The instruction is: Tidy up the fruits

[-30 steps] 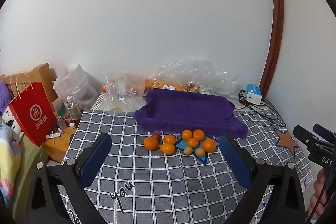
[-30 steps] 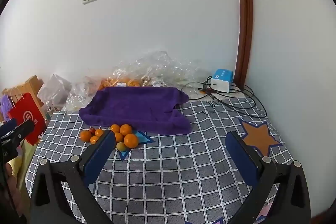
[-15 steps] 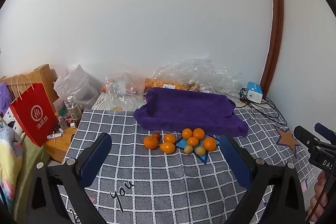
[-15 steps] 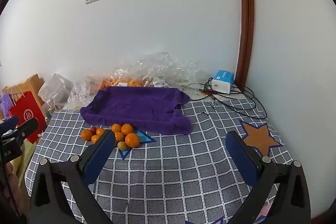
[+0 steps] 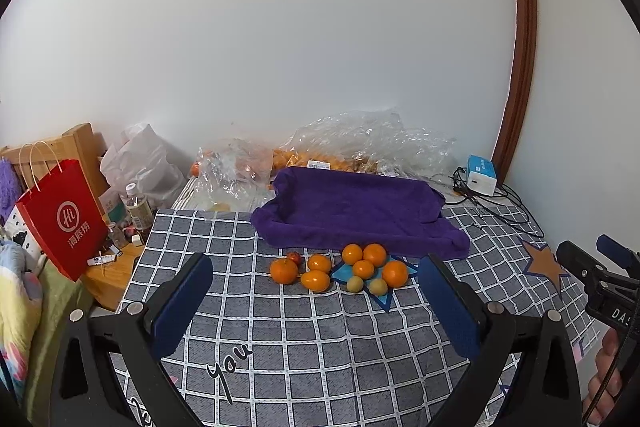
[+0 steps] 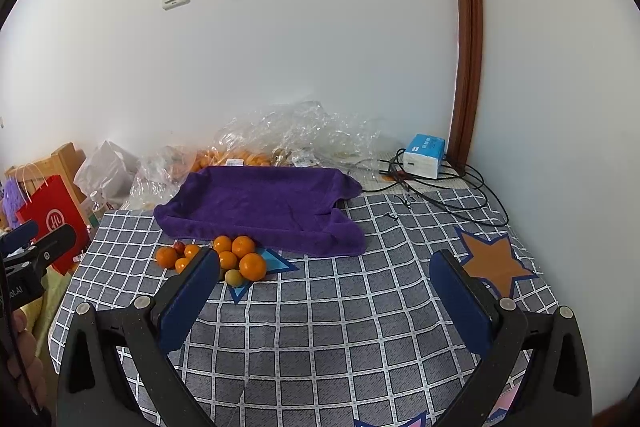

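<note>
Left wrist view: the fruits (image 5: 340, 269) sit slightly nearer than a second ago, just before the purple cloth (image 5: 356, 211). Left tongs (image 5: 316, 295) and right tongs (image 6: 324, 289) gape wide, empty; sorting is likely only beginning.

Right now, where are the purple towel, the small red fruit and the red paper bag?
purple towel (image 5: 352, 211), left wrist view, middle of the cloth.
small red fruit (image 5: 294, 257), left wrist view, its top.
red paper bag (image 5: 66, 221), left wrist view, front face by the logo.
</note>
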A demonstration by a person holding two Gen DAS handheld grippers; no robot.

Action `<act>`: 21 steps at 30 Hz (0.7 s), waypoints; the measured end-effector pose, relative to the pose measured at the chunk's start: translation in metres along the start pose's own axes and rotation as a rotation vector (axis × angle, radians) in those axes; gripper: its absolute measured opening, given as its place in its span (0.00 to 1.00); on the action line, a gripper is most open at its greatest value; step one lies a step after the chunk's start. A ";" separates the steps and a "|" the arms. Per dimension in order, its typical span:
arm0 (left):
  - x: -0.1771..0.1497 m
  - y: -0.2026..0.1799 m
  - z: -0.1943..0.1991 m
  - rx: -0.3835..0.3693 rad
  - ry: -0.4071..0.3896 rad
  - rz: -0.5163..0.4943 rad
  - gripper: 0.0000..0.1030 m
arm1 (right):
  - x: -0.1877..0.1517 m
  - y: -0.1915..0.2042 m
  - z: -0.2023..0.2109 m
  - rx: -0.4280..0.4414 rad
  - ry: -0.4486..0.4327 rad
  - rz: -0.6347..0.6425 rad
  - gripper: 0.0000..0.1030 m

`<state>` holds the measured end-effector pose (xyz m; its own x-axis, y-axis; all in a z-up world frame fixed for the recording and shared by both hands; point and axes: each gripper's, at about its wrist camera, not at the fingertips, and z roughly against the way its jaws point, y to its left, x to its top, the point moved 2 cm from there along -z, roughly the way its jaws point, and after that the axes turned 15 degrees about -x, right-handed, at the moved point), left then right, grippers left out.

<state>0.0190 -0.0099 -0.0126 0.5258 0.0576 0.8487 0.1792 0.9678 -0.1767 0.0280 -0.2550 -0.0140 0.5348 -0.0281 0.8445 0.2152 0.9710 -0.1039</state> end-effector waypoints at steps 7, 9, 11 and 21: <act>0.001 0.000 0.001 0.002 0.003 -0.001 1.00 | -0.001 0.001 0.001 0.002 -0.002 -0.002 1.00; 0.000 0.000 0.001 0.002 0.003 0.001 1.00 | -0.002 0.001 0.001 0.003 -0.001 -0.004 1.00; 0.000 0.000 0.001 0.002 0.002 0.000 1.00 | -0.002 0.001 0.001 0.003 0.000 -0.004 1.00; 0.002 0.000 0.001 0.000 0.000 -0.002 1.00 | -0.002 0.002 0.000 0.006 0.002 -0.002 1.00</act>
<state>0.0190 -0.0097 -0.0100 0.5253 0.0560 0.8490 0.1799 0.9680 -0.1752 0.0274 -0.2532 -0.0165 0.5361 -0.0303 0.8436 0.2113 0.9724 -0.0993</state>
